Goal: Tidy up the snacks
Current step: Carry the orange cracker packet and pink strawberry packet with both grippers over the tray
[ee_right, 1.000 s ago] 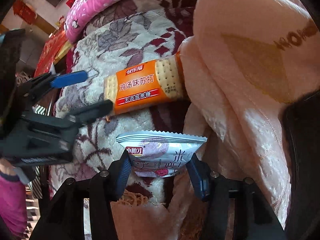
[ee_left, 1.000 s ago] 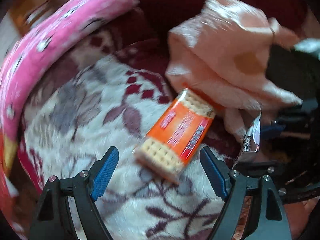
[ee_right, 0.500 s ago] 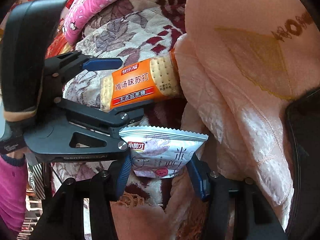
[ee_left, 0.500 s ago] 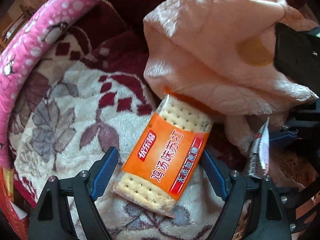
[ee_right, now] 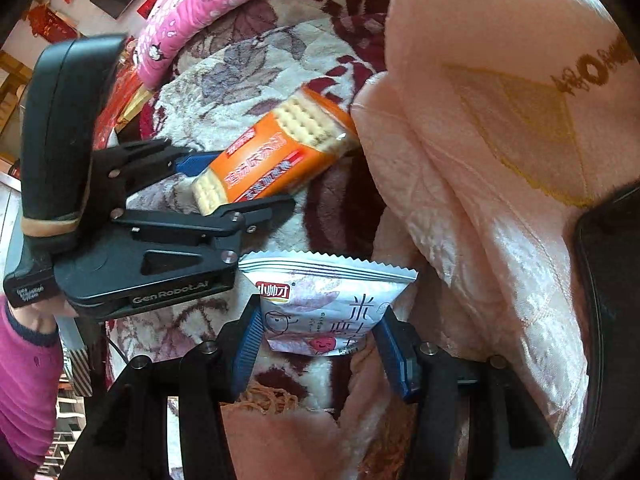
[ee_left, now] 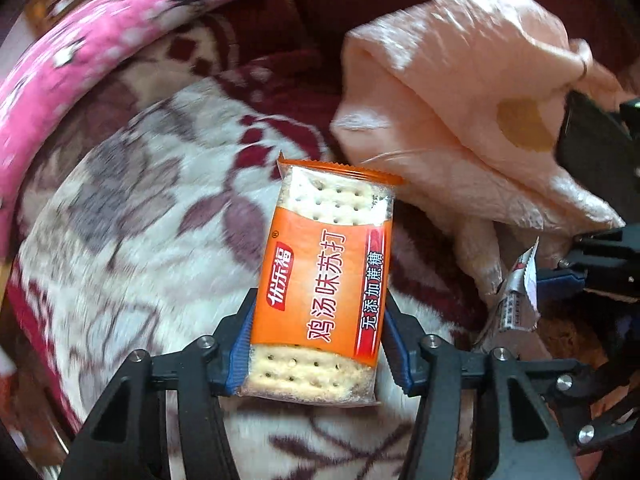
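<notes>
My left gripper (ee_left: 318, 344) is shut on an orange soda cracker packet (ee_left: 326, 280), gripping its near end; the packet's far end lifts off the floral blanket (ee_left: 140, 240). In the right wrist view the same cracker packet (ee_right: 272, 156) sits tilted between the left gripper's fingers (ee_right: 196, 162). My right gripper (ee_right: 320, 344) is shut on a white and purple snack pouch (ee_right: 324, 304), held just above the blanket. That pouch shows edge-on in the left wrist view (ee_left: 520, 288) at the right.
A peach quilted cloth (ee_left: 480, 100) lies bunched at the right, beside both packets. A pink patterned bolster (ee_left: 100, 40) curves along the far left edge. A dark object (ee_right: 608, 300) sits at the right edge. Red decorations (ee_right: 52, 24) hang beyond.
My left gripper moved forward around the cracker packet and shut on it, then tilted it up away from the peach cloth. My right gripper kept hold of the white pouch, almost still.
</notes>
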`<state>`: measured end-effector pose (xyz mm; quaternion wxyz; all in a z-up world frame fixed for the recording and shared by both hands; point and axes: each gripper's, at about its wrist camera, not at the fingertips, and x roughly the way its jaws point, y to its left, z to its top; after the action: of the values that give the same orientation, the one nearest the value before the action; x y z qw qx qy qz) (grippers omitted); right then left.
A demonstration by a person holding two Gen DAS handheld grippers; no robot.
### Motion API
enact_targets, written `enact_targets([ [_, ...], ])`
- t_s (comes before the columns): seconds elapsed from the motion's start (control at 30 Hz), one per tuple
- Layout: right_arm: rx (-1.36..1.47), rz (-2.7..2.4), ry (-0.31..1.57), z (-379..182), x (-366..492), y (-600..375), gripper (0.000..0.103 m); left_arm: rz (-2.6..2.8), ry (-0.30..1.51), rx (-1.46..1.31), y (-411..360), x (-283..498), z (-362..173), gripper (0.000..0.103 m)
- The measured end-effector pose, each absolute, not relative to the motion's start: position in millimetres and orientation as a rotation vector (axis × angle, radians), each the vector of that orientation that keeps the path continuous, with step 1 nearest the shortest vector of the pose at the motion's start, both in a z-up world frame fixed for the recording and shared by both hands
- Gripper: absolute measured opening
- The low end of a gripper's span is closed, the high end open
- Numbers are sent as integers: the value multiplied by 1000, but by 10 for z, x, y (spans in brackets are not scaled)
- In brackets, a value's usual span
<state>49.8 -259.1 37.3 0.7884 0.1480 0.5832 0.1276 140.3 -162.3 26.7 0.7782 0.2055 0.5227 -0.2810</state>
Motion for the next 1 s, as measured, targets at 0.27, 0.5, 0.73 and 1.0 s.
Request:
enact_targets([
  [0.27,264,369,1258,481,459,-2206,57,-378,1082,289,-961,1057,618,55],
  [0.5,194,454,1253,612,406,-1755,57,-190,1069,124,-312,652,819,55],
  [0.73,103,570,1251,744,360,-1115,57,-30,1048,30,326,224,937,55],
  [1.0,-3,687,1250,849,248,-384,58,107,1029,-35,984,-199,1048,55],
])
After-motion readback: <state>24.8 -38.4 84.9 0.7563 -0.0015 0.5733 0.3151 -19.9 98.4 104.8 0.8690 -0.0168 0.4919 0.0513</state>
